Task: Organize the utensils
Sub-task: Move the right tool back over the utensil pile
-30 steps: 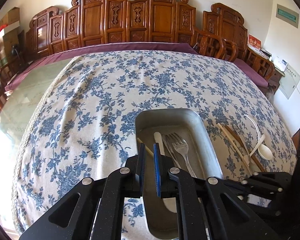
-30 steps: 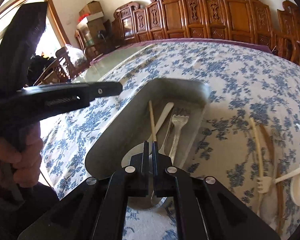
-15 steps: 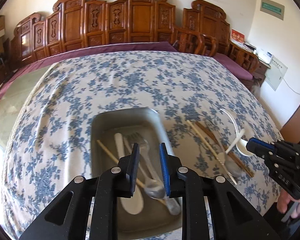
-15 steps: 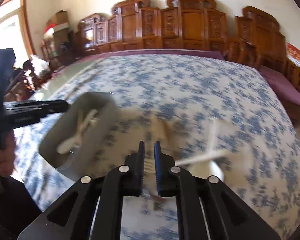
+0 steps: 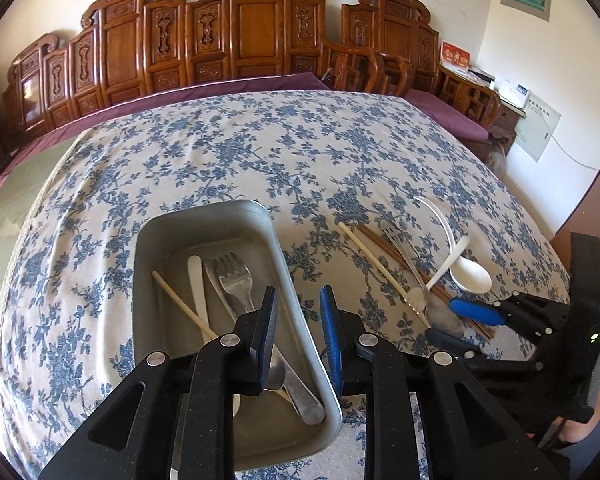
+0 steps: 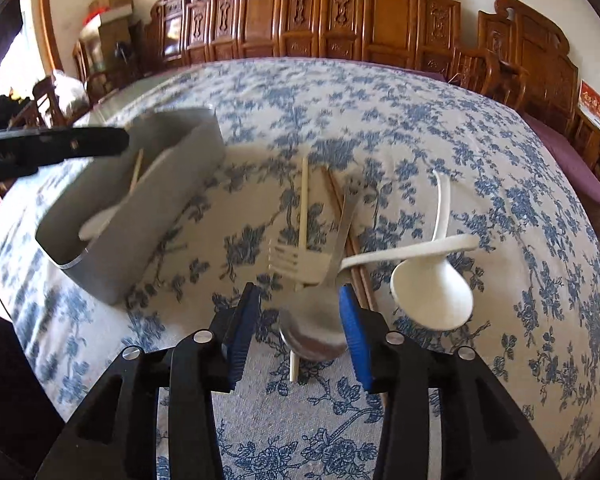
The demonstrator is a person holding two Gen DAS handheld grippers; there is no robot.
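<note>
While reading the left wrist view, locate the left gripper point(image 5: 299, 294) above the near right wall of the metal tray point(image 5: 204, 220). Note a narrow gap between its jaws, with nothing gripped. Through that gap, expect only the tray wall lower down.

Find the tray resting on the blue-flowered tablecloth point(image 5: 260, 152), to the left of the loose utensils. Inside the tray, identify:
- a metal fork point(image 5: 234, 280), tines toward the far end;
- a white handle point(image 5: 196, 280) just beside the fork;
- a pale chopstick point(image 5: 176, 300) lying slantwise across the floor;
- a metal handle end point(image 5: 304, 400) at the near right corner.

In the right wrist view, locate the right gripper point(image 6: 299, 290) low over the loose pile. Note its jaws opening, at a middling spread, with the bowl of a metal spoon point(image 6: 312, 332) between the blue pads. No clamping on the bowl visible; contact at the right-hand pad not resolvable.

Around that spoon, on the cloth, identify:
- a white plastic fork point(image 6: 296, 262), tines pointing left, handle running right;
- a second pale chopstick point(image 6: 305, 200) passing under the fork head;
- brown chopsticks point(image 6: 332, 192) just beside it;
- a white spoon point(image 6: 432, 296) to the right, its curved handle crossed by the fork handle.

Behind the table, note carved wooden chairs point(image 5: 256, 28) against the wall.
</note>
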